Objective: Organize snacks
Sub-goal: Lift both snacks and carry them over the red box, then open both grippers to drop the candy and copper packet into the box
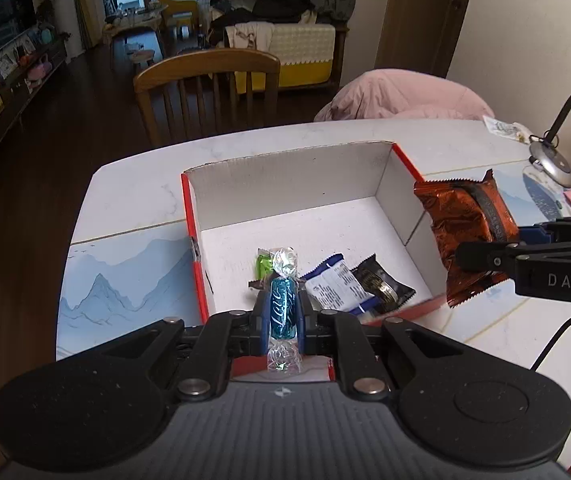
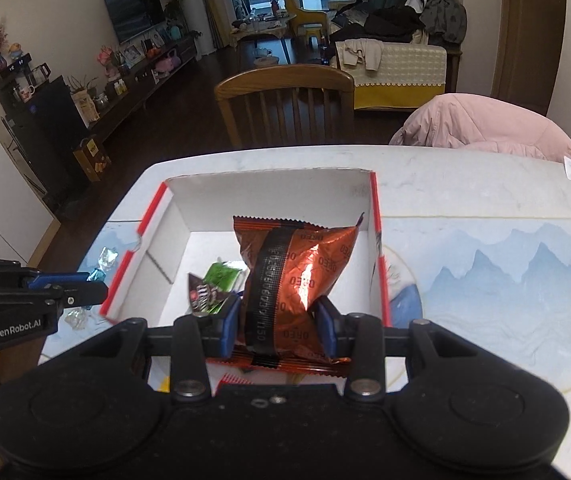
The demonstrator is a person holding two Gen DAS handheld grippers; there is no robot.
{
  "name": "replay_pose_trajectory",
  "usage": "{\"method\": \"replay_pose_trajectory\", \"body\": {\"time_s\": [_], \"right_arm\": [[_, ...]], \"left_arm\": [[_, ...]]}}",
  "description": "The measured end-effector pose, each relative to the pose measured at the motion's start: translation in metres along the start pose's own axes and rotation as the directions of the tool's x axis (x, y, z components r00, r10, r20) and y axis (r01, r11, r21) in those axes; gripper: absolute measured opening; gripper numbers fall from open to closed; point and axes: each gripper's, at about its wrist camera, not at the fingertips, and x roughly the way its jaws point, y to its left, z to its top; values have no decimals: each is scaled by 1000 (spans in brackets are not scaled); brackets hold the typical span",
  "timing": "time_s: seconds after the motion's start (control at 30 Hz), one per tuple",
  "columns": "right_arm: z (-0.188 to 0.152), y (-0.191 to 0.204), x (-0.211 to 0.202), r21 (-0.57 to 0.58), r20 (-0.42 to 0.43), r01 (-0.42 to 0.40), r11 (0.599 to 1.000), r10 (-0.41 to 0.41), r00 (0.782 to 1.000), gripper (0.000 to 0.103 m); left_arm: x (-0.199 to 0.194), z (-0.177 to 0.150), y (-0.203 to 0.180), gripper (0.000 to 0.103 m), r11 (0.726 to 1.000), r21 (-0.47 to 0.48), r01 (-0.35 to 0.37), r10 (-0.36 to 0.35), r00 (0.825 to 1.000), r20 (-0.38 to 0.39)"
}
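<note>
The box (image 1: 285, 184) holds a few small snack packets, perhaps four, while above it the left gripper (image 1: 284, 312) pinches a blue candy (image 1: 283, 308) and the right gripper (image 2: 279, 320) clamps an orange packet (image 2: 297, 276).

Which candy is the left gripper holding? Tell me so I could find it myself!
Find the open white box with red edges on the table. At its near wall, the left gripper pinches a blue twist-wrapped candy upright. Unlike the flat packets inside the box, it is small and tube-shaped, with clear crinkly ends.

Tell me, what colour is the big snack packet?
Shiny copper-orange with a black stripe; clearest in the right wrist view.
</note>
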Motion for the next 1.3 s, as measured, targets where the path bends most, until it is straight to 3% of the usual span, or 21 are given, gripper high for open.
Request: {"method": "replay_pose_trajectory", "body": {"time_s": [0.37,0.77,1.3], "right_arm": [[24,-15,50,-46,-67,1,999,-4,998,39],[28,-23,107,-74,-189,-31,997,16,982,39],[22,-12,137,-131,-258,-63,989,27,966,39]], "left_arm": [[54,30,-2,12,999,3,-45,45,995,-91],[115,37,-4,12,995,17,-96,98,973,-211],[139,31,-11,12,992,50,-119,128,959,-253]]}}
